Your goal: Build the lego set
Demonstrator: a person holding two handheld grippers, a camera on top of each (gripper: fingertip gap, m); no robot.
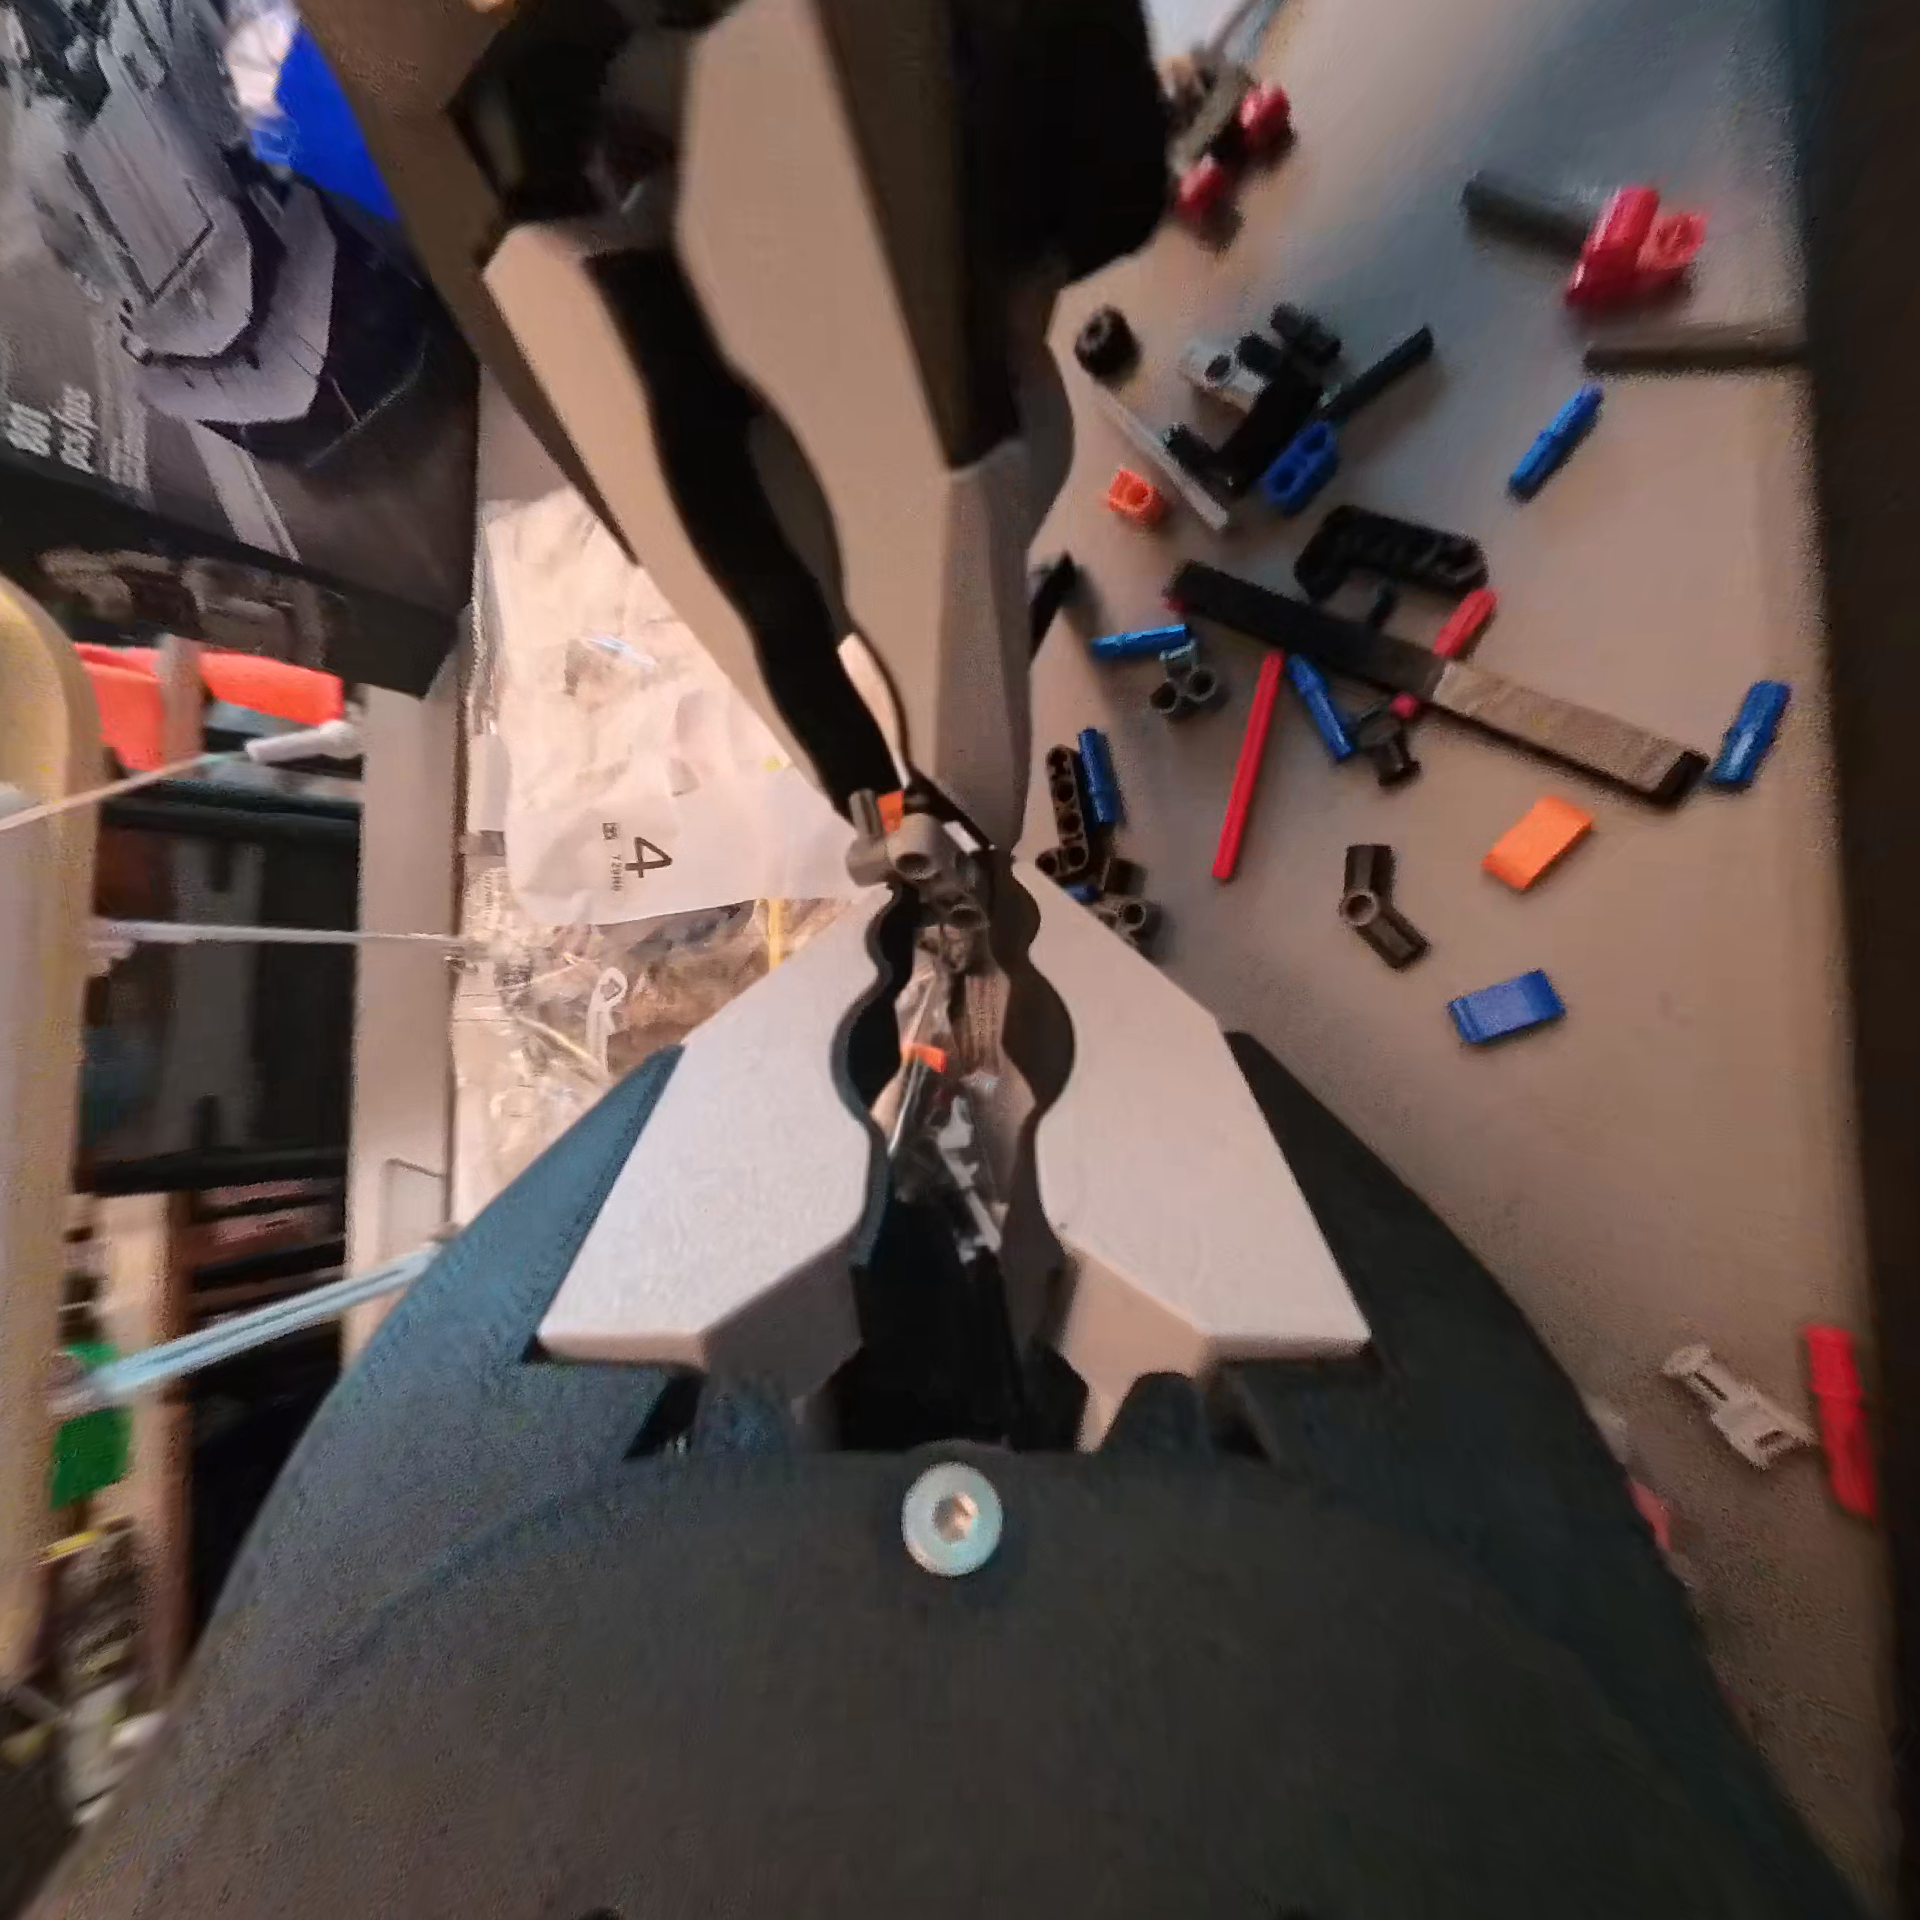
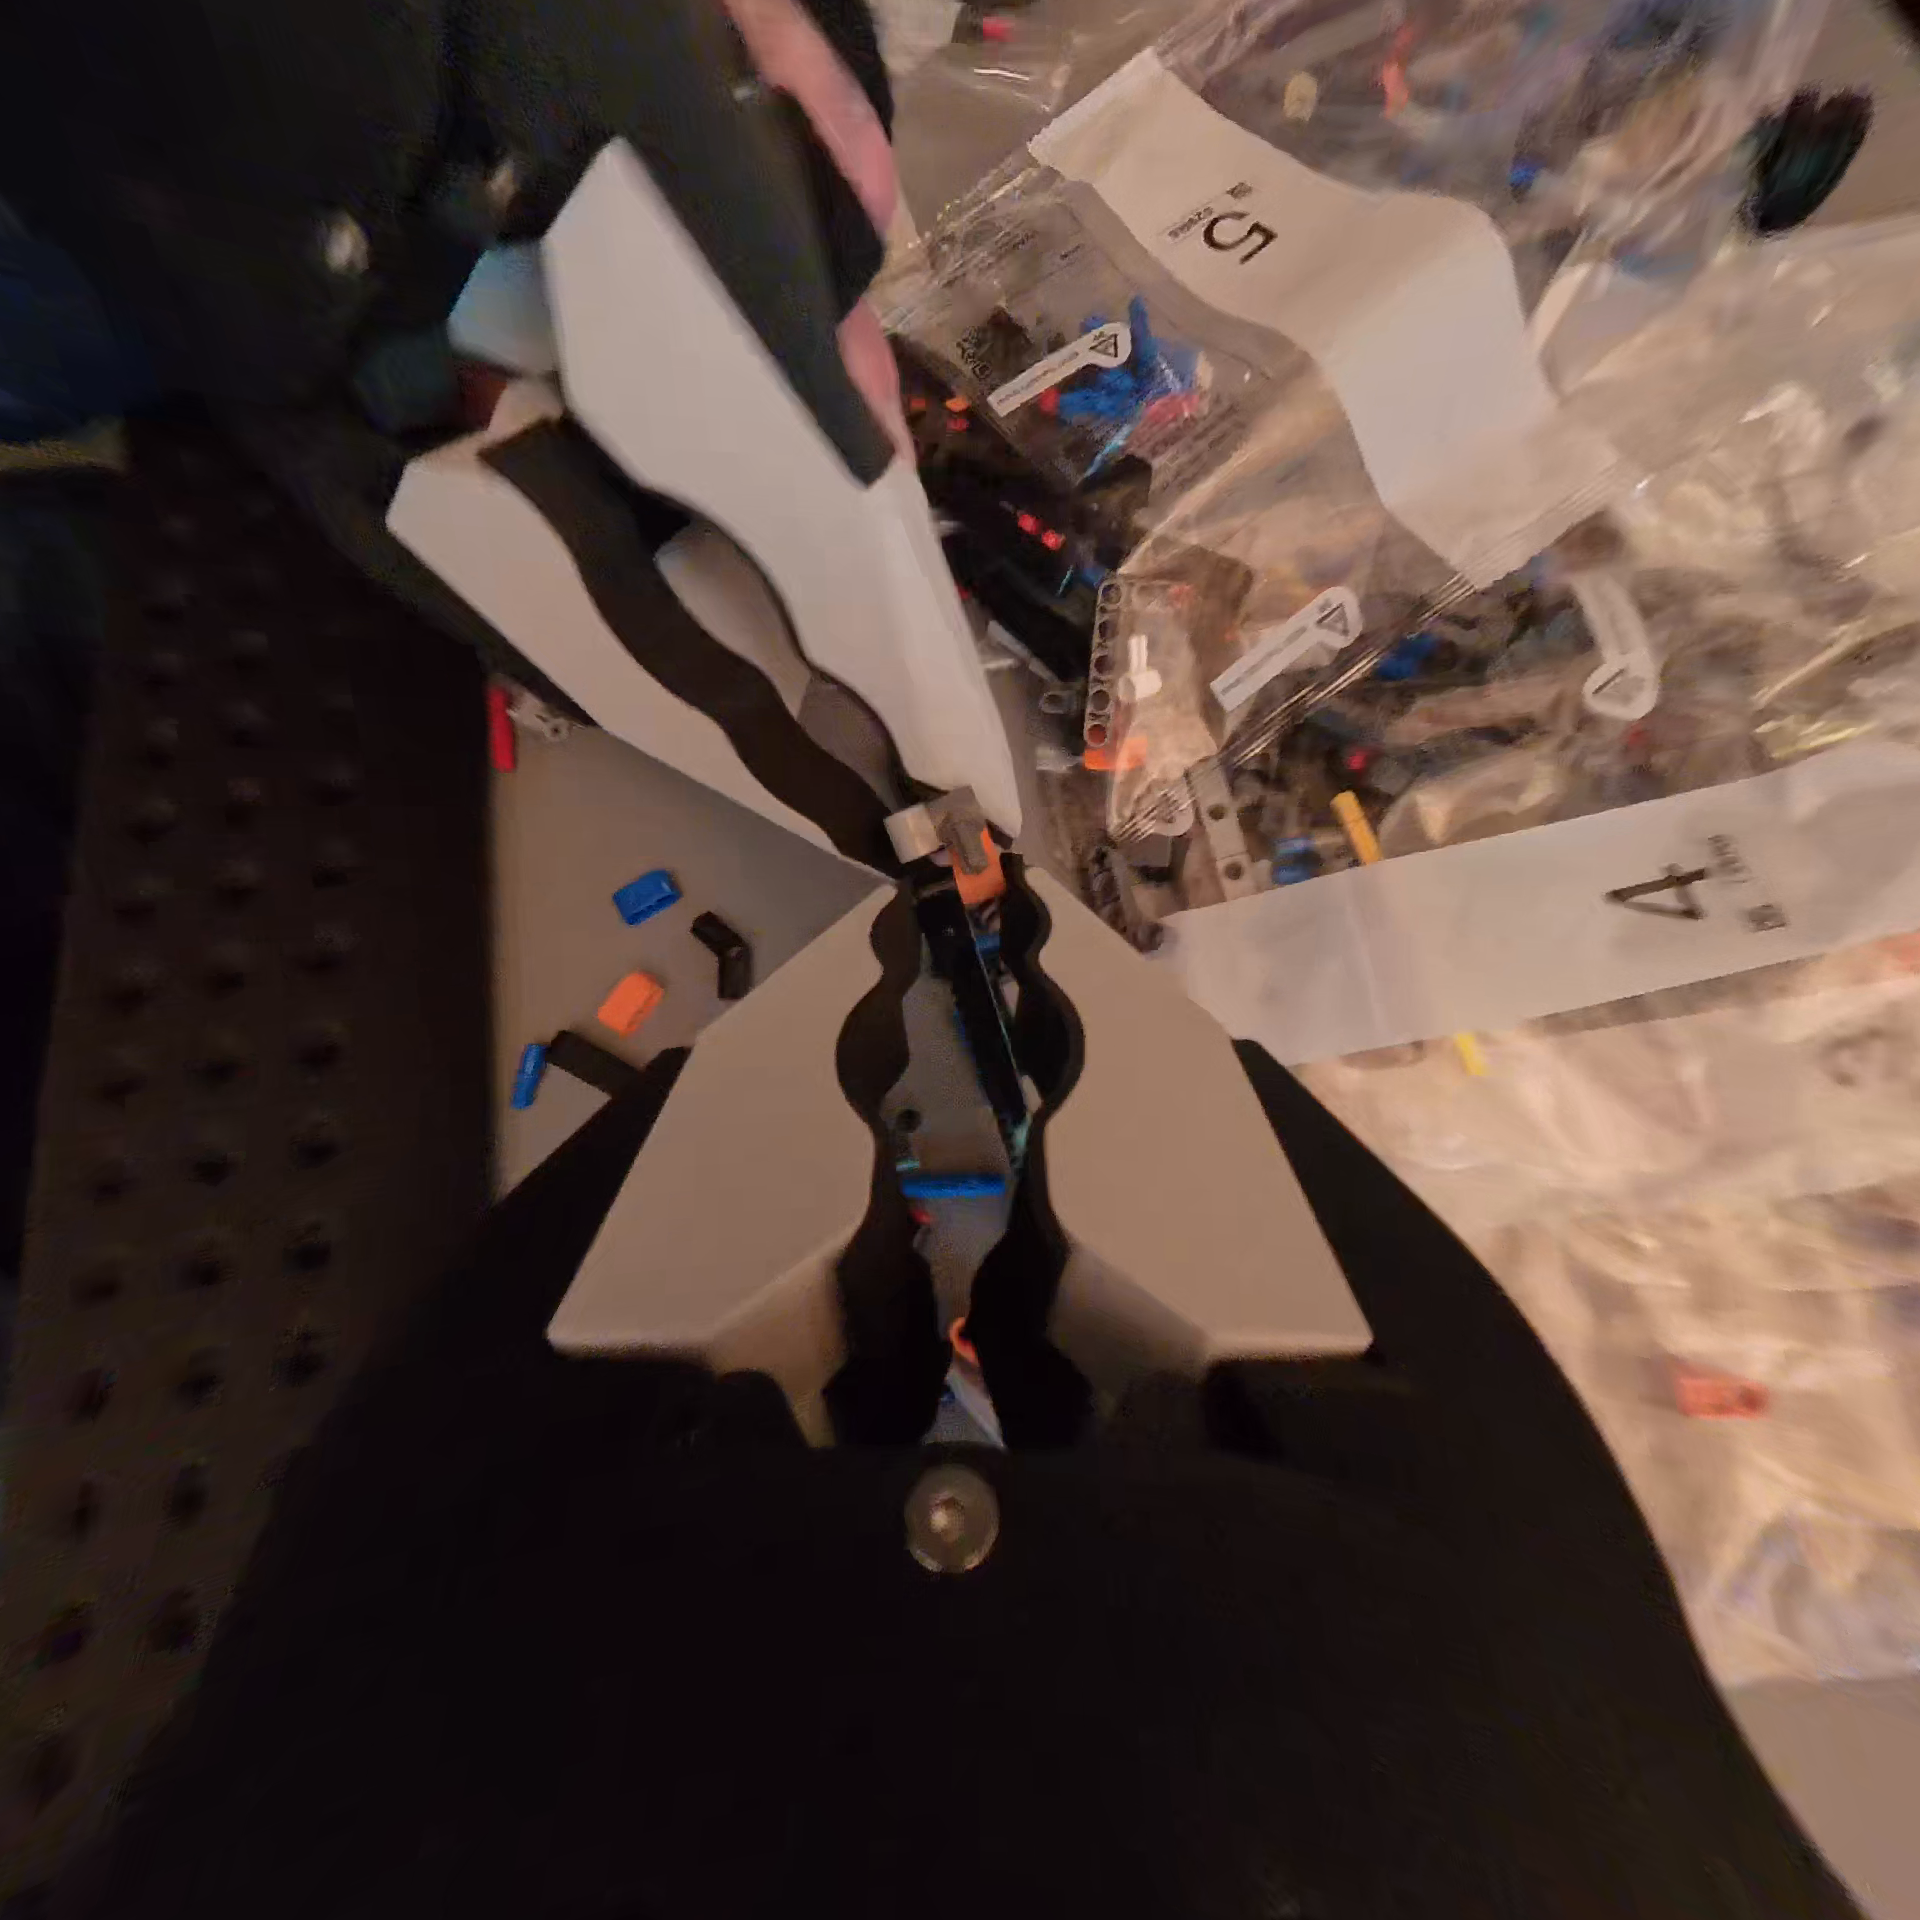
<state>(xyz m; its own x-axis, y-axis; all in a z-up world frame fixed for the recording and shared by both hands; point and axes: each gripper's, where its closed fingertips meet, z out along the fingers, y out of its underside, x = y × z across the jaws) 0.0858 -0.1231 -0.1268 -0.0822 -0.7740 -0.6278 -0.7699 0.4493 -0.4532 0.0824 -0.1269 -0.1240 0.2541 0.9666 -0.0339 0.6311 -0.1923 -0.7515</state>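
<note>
Grey-fingered and nearly closed, the left hand-held gripper (image 1: 951, 883) is clamped on a small grey Lego assembly (image 1: 920, 857) with an orange piece, held above the worktop (image 1: 1558, 1143). From the opposite side the same assembly (image 2: 951, 842) is met tip to tip by the right hand-held gripper (image 2: 961, 894), also almost closed on a black and blue beam (image 2: 971, 997). Loose red, blue, black and orange pieces (image 1: 1351, 665) are scattered on the worktop; numbered parts bags (image 2: 1455, 520) are piled nearby
</note>
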